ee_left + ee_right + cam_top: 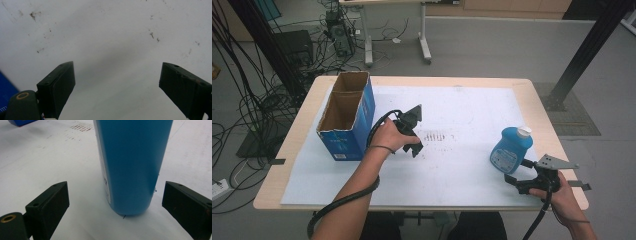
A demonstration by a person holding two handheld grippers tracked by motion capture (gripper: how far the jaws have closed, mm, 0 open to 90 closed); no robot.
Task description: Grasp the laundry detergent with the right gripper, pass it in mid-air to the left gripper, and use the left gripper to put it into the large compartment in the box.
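Bottle: blue plastic bottle (510, 149) with white cap, upright on the white sheet (472, 115), right side of the worktop (532, 95), near edge.
Right gripper: black right gripper (519, 173) just near of the bottle, aimed at its base; fingers (47, 207) spread wide, bottle (130, 165) standing between and just beyond them, touching neither.
Left gripper: black left gripper (414, 142) at mid-worktop, pointed down at the sheet; fingers (58, 86) spread wide, pinching nothing, stained white sheet (112, 37) beneath.
Box: open blue cardboard box (348, 117), far left of the worktop, just left of the left gripper, well apart from the bottle.
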